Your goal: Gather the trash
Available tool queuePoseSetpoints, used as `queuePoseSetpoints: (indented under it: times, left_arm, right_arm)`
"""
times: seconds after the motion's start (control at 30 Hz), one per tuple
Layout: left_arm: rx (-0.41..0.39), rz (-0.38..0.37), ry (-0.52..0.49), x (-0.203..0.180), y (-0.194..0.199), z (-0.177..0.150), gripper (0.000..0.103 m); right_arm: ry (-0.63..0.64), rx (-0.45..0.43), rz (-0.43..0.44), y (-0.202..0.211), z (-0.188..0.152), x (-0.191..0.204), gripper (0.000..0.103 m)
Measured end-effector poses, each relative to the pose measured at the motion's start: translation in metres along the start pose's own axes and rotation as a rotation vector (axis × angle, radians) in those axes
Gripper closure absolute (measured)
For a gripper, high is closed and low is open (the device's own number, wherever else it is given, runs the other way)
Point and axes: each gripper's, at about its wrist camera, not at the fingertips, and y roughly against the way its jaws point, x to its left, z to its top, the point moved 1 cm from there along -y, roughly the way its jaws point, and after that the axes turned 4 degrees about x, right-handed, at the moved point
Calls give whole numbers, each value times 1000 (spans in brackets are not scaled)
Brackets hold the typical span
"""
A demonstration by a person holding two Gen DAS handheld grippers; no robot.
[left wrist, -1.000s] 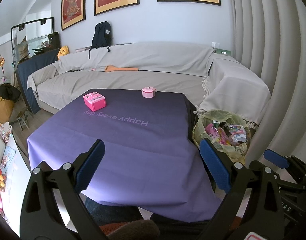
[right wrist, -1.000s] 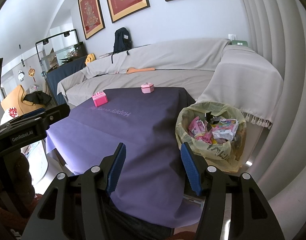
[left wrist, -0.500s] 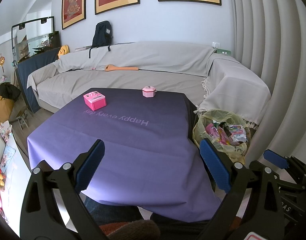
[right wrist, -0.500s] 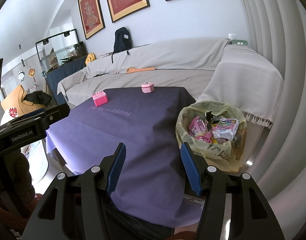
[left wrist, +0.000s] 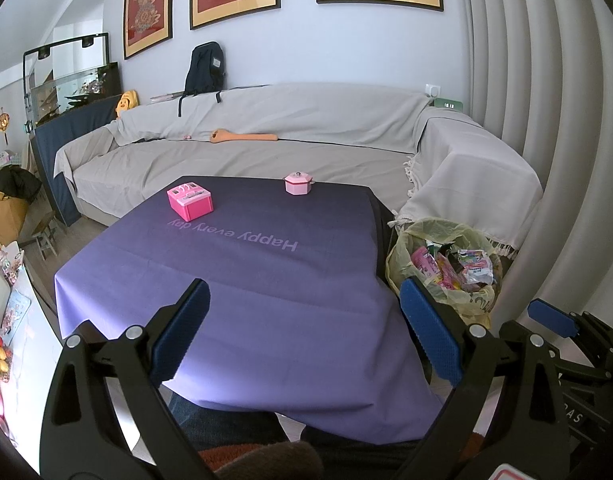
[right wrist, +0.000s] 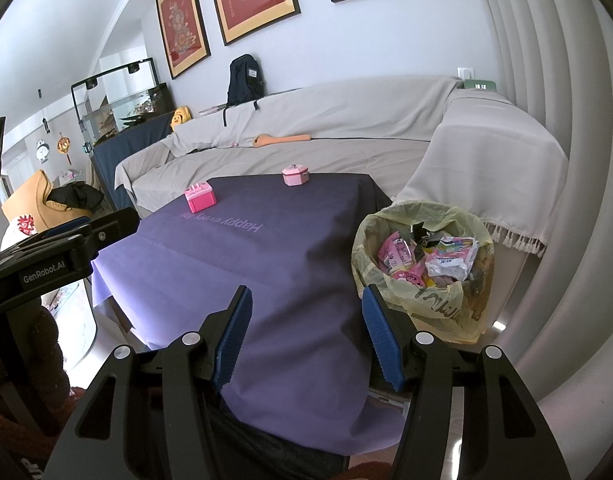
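Two handheld grippers, both matte black plastic. The left gripper point(left wrist: 304, 328) has two angular arms with triangular cut-outs, silver round screws at the pivots, and blue dimpled rubber pads point(left wrist: 430, 338) on the inner finger faces. The right gripper point(right wrist: 306, 338) matches it, with ribbed blue pads point(right wrist: 382, 344). At nine o'clock in the right view, the left unit's side reads "GenRobot.AI" in white.

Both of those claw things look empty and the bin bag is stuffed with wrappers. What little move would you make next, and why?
Probably hold both back and pause. The left hand-held gripper and right hand-held gripper are open and empty, the bin bag beside the table is full of wrappers, and the purple tablecloth carries only a pink toy box and a pink toy pot, no visible trash.
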Motion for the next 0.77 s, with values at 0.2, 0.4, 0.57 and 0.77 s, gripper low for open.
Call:
queuePoseSetpoints:
  times: [0.2,0.4,0.57,0.77]
  left_arm:
    - [7,-2,1,0,-1,-1,12]
    - [-2,-13,-2,-2,-2,-1,12]
    - [15,-23,4,-3,-7,-1,12]
    - [116,3,42,23,-54,10,12]
  right_arm:
    - [-1,1,1,0,0,0,49]
    - [0,1,1,1,0,-1,49]
    - [3,3,-2,-1,-1,0,49]
    - [21,41,15,-23,4,2,43]
